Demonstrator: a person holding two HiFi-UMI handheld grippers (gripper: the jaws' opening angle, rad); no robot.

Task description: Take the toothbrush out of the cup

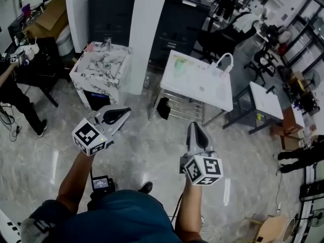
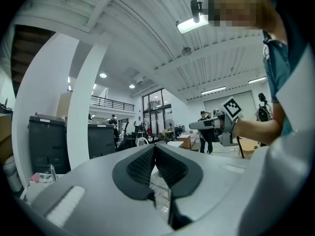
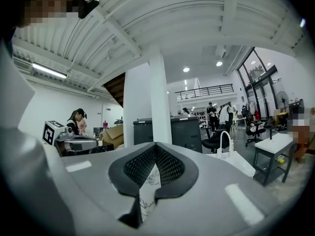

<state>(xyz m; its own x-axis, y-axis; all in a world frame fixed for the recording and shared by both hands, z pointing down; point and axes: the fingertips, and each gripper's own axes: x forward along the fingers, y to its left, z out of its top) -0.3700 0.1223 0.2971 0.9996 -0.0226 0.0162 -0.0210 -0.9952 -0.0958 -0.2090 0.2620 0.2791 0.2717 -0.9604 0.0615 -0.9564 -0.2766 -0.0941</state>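
Note:
No toothbrush or cup can be made out in any view. My left gripper (image 1: 123, 112) is held level over the floor, jaws shut with nothing between them, and points toward a marble-patterned counter (image 1: 101, 70). My right gripper (image 1: 194, 125) is also level and shut on nothing, pointing toward a white sink table (image 1: 197, 80) with a curved white faucet (image 1: 225, 62). In the left gripper view the pads (image 2: 142, 163) meet at the tip, and the right gripper (image 2: 216, 124) shows off to the side. The right gripper view shows its pads (image 3: 140, 166) closed together too.
A white pillar (image 1: 144, 34) stands between the counter and the sink table, with dark cabinets (image 1: 114, 14) behind. A wire shelf (image 1: 179, 108) sits under the sink table. Office chairs (image 1: 223, 34) and another white table (image 1: 268, 100) are at the right. A person (image 1: 15, 95) stands at the far left.

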